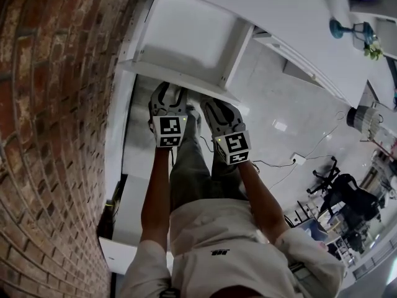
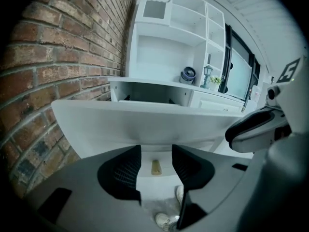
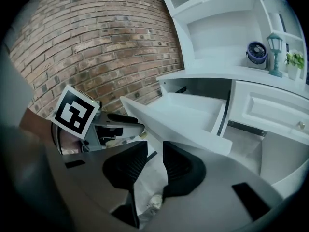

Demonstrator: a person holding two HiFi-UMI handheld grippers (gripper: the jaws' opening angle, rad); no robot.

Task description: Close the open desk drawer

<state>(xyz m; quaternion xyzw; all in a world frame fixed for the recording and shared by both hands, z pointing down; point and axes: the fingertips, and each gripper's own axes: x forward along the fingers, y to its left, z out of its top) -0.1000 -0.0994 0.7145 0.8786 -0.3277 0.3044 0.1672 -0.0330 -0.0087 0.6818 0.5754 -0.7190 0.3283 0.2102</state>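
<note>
**Drawer open, nothing gripped**

Pulled far out of the white desk, next to the brick wall. Left gripper just under the front panel, jaws a little apart, holding nothing. Right gripper close beside it, jaws narrowly apart, also holding nothing. Contact with the panel not clear.

Red brick wall left; glossy pale floor; white shelf unit; black office chair
</note>
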